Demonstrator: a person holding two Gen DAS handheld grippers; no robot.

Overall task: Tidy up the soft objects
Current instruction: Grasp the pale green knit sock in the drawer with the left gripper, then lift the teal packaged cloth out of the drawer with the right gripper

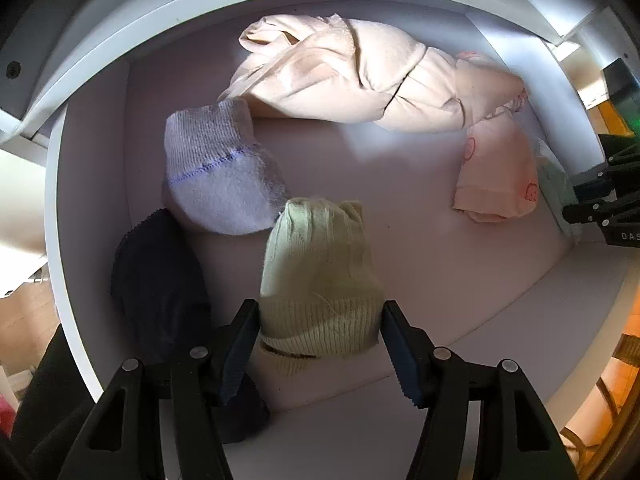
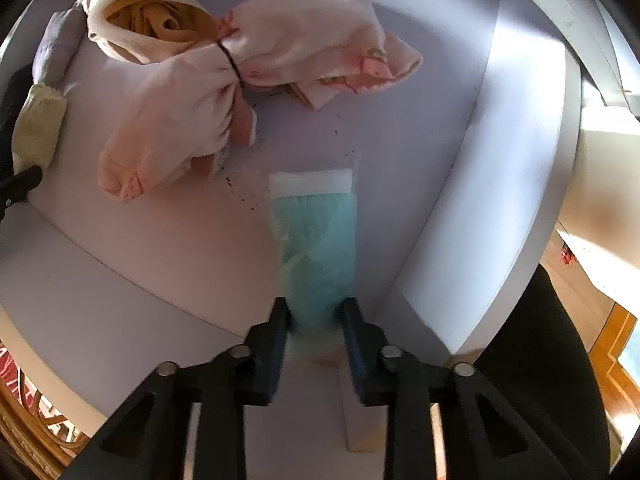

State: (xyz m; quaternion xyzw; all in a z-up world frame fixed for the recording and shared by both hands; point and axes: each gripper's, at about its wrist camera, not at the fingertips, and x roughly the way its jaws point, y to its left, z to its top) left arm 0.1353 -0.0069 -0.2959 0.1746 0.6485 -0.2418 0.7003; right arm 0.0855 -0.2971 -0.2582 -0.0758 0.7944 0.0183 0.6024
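Inside the white drawer [image 1: 92, 184]: we see several soft things lying on its pale floor.
Left gripper [image 1: 320, 344]: we point it straight down; the two fingers stand at a middle width and press on the sides of the pale green sock [image 1: 320, 276].
Pale green sock: it lies near the front of the drawer, between the left fingers.
White sock [image 1: 220, 176]: just behind the green one and touching it, with a purple stitch line across.
Dark sock [image 1: 160, 280]: at the left wall, beside the green sock.
Pink bundle [image 1: 352, 80]: at the back of the drawer, tied with a thin dark band.
Right gripper [image 2: 314, 316]: we keep it narrow, with the fingers closed on the turquoise sock [image 2: 316, 240].
Turquoise sock: it has a white cuff and lies near the right wall, apart from the pink bundle.
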